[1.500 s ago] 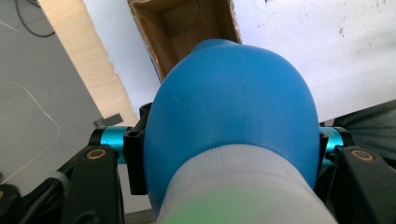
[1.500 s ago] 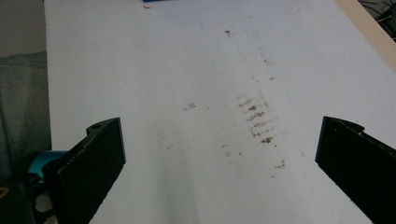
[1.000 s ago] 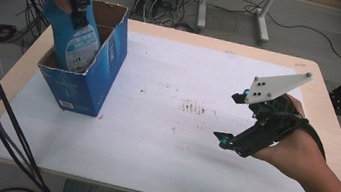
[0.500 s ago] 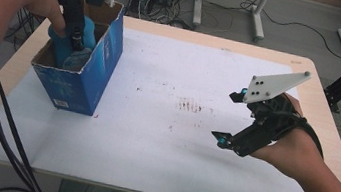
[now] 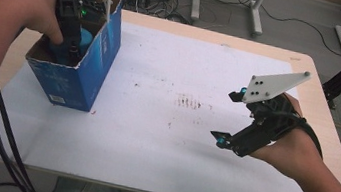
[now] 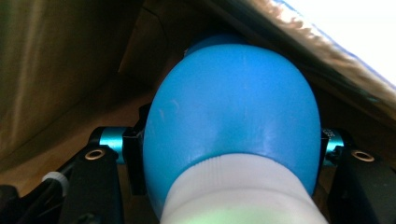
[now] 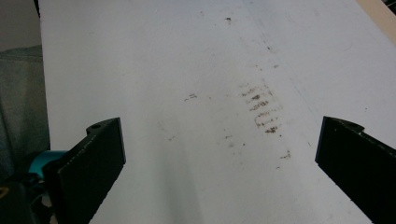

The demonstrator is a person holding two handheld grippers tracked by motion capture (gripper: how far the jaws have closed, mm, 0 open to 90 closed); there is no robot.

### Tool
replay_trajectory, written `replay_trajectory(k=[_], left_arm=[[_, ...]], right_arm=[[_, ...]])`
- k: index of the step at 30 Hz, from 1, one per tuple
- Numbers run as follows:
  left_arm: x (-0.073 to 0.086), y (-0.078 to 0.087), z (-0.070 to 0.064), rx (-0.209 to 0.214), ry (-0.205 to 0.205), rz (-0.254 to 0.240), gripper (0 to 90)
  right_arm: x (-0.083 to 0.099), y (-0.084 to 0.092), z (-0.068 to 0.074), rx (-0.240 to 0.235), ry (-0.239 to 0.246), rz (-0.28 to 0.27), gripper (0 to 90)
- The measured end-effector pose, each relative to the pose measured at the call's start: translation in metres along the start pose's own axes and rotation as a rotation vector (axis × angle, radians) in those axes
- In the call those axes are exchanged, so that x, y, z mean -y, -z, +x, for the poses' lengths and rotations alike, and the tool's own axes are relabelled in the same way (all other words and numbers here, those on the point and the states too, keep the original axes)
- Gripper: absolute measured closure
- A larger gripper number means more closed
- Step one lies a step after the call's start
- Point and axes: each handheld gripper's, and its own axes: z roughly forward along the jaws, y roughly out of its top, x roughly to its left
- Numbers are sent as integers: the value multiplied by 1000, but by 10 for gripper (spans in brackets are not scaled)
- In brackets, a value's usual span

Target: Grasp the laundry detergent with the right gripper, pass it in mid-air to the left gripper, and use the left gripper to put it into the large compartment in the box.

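Left gripper point(image 5: 72, 44) is down inside the open top of the blue cardboard box point(image 5: 93, 72), which stands at the far-left part of the table point(image 5: 152, 139). Its jaws are clamped on a blue bottle point(image 6: 231, 116), one pad at each flank, just above the white band or cap end that sits nearest the camera in the left gripper view. The bottle's long axis runs straight on from the gripper, rounded blue end leading toward the box floor; brown inner walls close in on both sides, and one slants near the bottle's upper right. From above, the bottle point(image 5: 67, 46) sits mostly below the rim, close to the box's near-left wall. My read: this is a lowering into the box, and the coming move depends on how much room remains between the bottle's leading end and the floor, which I cannot judge. Right gripper point(image 5: 228, 117) hovers over the stained white sheet at the table's right, jaws spread wide with nothing between them, well apart from the box. Left hand is plainly the nearer one.
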Motion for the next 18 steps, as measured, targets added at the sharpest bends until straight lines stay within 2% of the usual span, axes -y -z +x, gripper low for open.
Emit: replay_trajectory(k=[9, 10, 14, 18], left_arm=[[2, -1, 0, 2, -6, 6, 379], [2, 0, 1, 0, 5, 14, 379], [2, 0, 1, -1, 16, 24, 333], [3, 6, 0, -11, 24, 4, 282]], right_arm=[[0, -5, 0, -6, 0, 9, 7], [0, -5, 0, -7, 0, 8, 7], [-1, -6, 0, -6, -1, 10, 7], [1, -6, 2, -6, 2, 9, 7]])
